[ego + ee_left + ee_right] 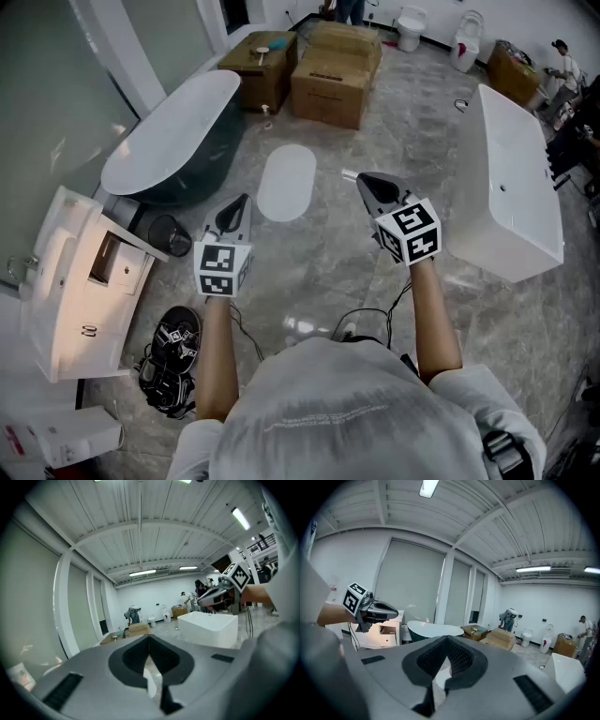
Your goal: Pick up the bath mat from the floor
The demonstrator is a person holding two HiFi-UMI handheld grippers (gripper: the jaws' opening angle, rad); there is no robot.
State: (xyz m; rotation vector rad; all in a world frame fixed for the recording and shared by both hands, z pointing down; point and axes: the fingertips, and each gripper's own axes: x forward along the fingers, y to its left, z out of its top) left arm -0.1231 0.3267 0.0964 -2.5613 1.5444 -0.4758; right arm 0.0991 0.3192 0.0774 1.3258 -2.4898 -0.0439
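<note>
**Both grippers shut and empty as bath mat waits just ahead**

The white oval bath mat (287, 182) lies flat on the marble floor (309, 281), just ahead of the two tips and between them, a little nearer the left gripper (241, 201) than the right gripper (360, 178). Both hover above the floor, pointing slightly downward, each with its jaws pressed together on nothing. A dark bathtub (173, 141) stands beyond the left gripper's outer side, a white bathtub (511, 187) beyond the right's. To lift the mat cleanly, the jaws would probably need to part first, then drop low to the near edge so one jaw slips under the thin rim. So flat a mat may slide on polished stone, and a pinch at two spots looks the safer course
</note>
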